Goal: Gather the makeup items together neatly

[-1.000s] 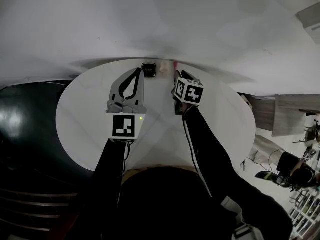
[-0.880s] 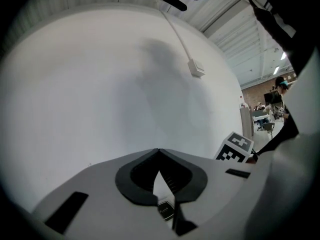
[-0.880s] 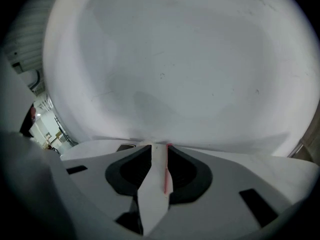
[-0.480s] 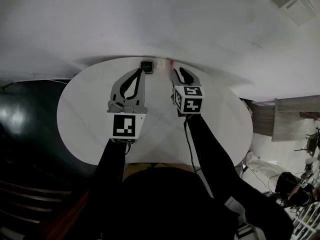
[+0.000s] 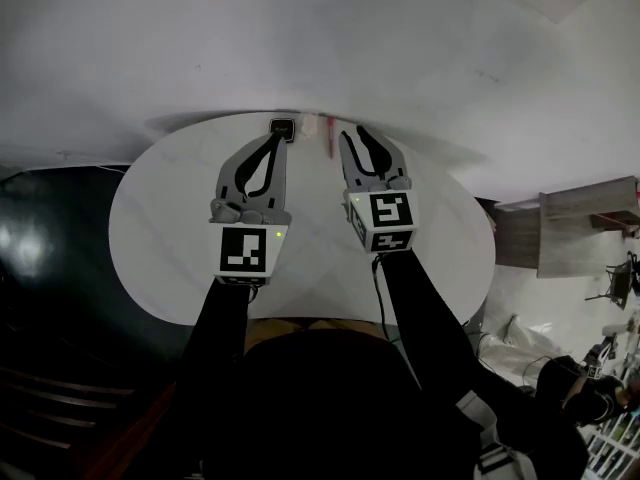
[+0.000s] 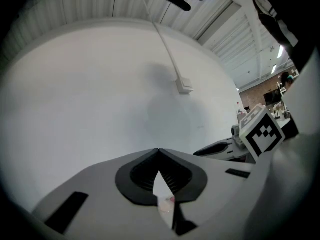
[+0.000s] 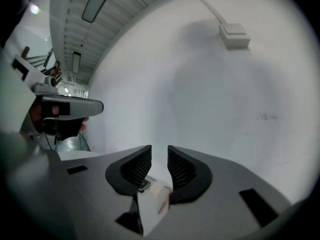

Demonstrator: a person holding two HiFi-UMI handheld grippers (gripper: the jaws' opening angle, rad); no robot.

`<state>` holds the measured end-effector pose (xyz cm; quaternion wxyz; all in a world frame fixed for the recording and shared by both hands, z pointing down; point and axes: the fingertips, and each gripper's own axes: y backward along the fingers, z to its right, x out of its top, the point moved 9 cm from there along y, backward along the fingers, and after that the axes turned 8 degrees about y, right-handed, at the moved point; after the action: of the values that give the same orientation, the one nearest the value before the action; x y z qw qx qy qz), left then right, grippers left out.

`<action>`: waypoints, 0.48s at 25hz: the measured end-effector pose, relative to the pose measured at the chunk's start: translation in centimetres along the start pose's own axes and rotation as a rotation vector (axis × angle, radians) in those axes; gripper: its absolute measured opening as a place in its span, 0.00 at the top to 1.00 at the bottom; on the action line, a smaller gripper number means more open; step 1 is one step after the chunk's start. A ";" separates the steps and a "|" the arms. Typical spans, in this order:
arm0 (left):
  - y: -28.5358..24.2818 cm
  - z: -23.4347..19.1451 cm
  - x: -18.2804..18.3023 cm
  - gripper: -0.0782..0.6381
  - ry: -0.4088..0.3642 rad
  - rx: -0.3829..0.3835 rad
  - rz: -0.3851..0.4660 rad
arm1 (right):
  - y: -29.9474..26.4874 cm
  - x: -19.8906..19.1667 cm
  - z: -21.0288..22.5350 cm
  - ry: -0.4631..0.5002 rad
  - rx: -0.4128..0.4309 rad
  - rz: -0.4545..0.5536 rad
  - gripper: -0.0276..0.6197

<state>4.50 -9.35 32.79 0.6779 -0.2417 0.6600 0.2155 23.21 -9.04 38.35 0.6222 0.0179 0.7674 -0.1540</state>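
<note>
Makeup items: three, in a row at the far edge of the white round bench (image 5: 160, 228), just beyond your tips.
- Dark square compact (image 5: 283, 126): ahead of your left tongs (image 5: 277, 140), whose tips meet, empty.
- Small pale piece (image 5: 310, 125): between both tongs.
- Pink stick (image 5: 328, 140): just left of your right tongs (image 5: 351, 132), which stand slightly apart, holding nothing.

Behind: a white wall with a cabled box (image 6: 184, 86).

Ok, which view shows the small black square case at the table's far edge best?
The head view: the black case shows its square top at the far edge of the table. The right gripper view catches only a dark sliver below the jaws. The left gripper view doesn't show it.
</note>
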 end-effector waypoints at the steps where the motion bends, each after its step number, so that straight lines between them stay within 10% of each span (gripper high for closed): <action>1: 0.4 0.0 0.2 0.87 0.010 -0.003 0.002 | 0.6 0.6 -0.3 0.017 -0.007 0.031 0.78; 12: 4.7 -0.9 3.2 0.87 0.016 -0.071 0.057 | 6.7 4.7 -3.9 0.078 -0.072 0.127 0.90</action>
<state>1.00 -6.25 29.41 0.6571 -0.2486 0.6640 0.2561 19.91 -2.38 33.12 0.6007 0.0501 0.7933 -0.0856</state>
